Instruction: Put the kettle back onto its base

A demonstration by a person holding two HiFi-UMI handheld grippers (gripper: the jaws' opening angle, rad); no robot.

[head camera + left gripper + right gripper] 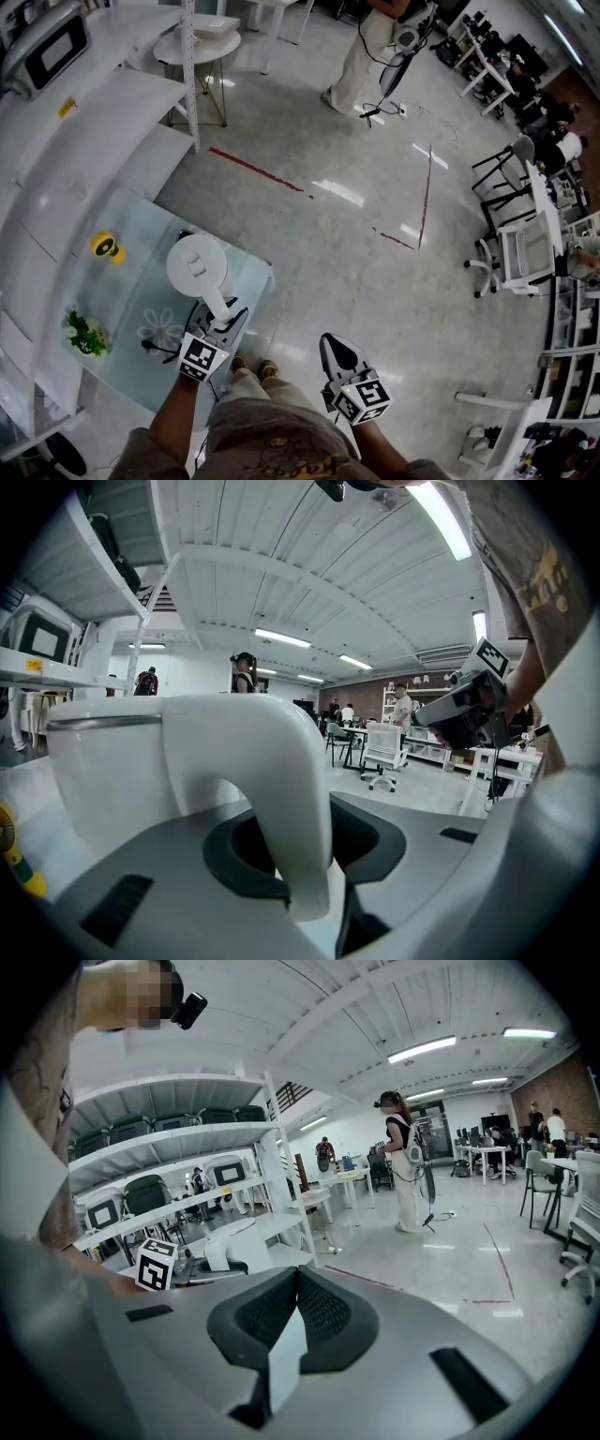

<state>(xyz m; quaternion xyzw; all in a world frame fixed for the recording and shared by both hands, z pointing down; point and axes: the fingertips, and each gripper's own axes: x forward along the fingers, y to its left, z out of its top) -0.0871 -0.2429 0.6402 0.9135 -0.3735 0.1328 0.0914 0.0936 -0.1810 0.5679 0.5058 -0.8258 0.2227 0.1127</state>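
Observation:
A white kettle (196,265) stands on the glass table (122,281) at the left of the head view, seen from above with its round lid up. Its base is hidden from me; I cannot tell whether the kettle rests on it. My left gripper (220,321) is shut on the kettle's curved handle (277,771), which runs between the black pads, with the body (103,761) just beyond. My right gripper (336,350) hangs over the floor to the right of the table, shut, with nothing in it (298,1283). From there the kettle (228,1258) shows at the left.
On the table are a yellow and green object (108,247), a small green plant (84,334) and a black cable (155,348). White shelves (94,122) stand along the left. A person (361,56) stands far back; chairs (525,253) are at the right.

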